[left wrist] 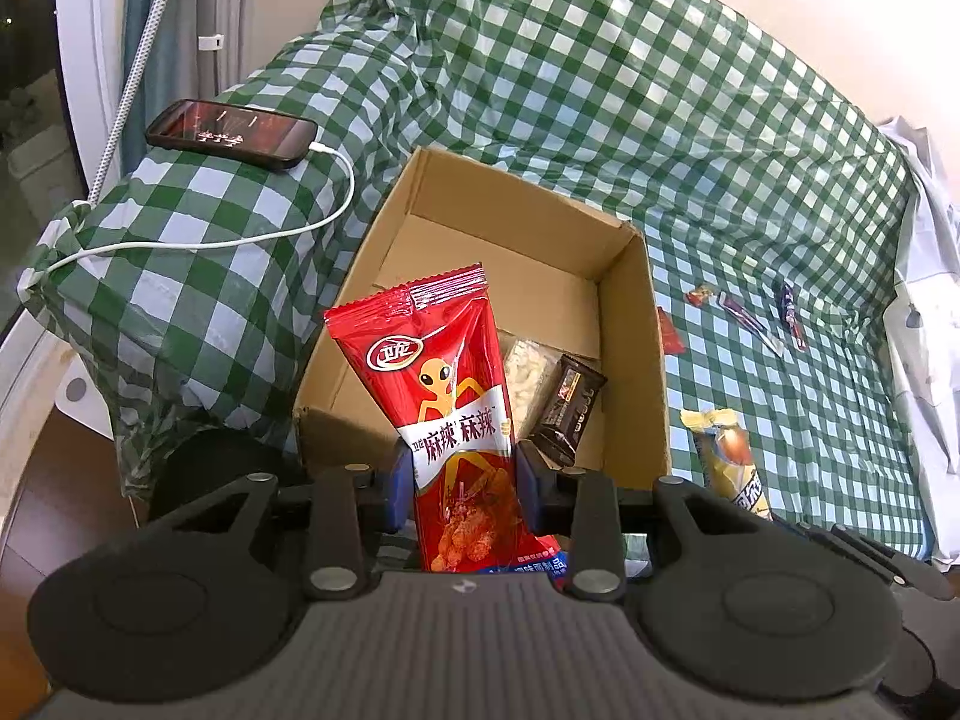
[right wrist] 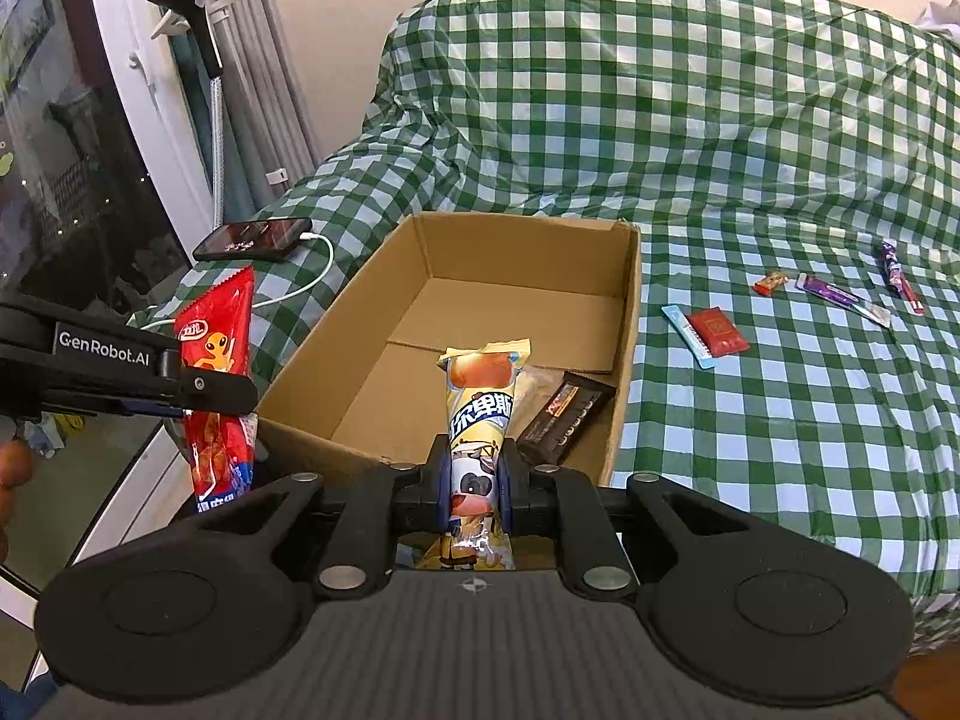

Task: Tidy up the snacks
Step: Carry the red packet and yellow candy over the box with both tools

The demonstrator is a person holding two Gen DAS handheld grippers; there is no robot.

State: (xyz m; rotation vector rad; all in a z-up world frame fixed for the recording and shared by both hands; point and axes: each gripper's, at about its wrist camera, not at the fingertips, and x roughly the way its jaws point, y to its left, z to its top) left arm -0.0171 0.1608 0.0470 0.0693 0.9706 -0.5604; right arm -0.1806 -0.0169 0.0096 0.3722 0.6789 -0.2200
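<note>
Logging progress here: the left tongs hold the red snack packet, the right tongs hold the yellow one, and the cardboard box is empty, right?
Not empty. The right wrist view shows a dark brown packet already in the cardboard box. The left tongs do hold the red snack packet, the right tongs the yellow one.

Cardboard box (right wrist: 624, 324) on the bed (right wrist: 750, 150)

Inside the box, near corner: two snack packs (right wrist: 561, 411). Right of the box: loose sachets (right wrist: 717, 331). Left of the box: phone (right wrist: 252, 238).

- Bed cover (right wrist: 690, 120): green-and-white check.
- Cardboard box (right wrist: 627, 324): plain brown.
- Spicy snack packet (left wrist: 447, 396): red, with an orange alien figure and a white band.
- Second snack packet (right wrist: 483, 414): yellow, with a black-and-white cow.
- Wrapper in the box (right wrist: 564, 414): dark brown.
- Fingers (right wrist: 436, 468): blue pads, black frame.
- Phone cable (left wrist: 240, 240): white.
</note>
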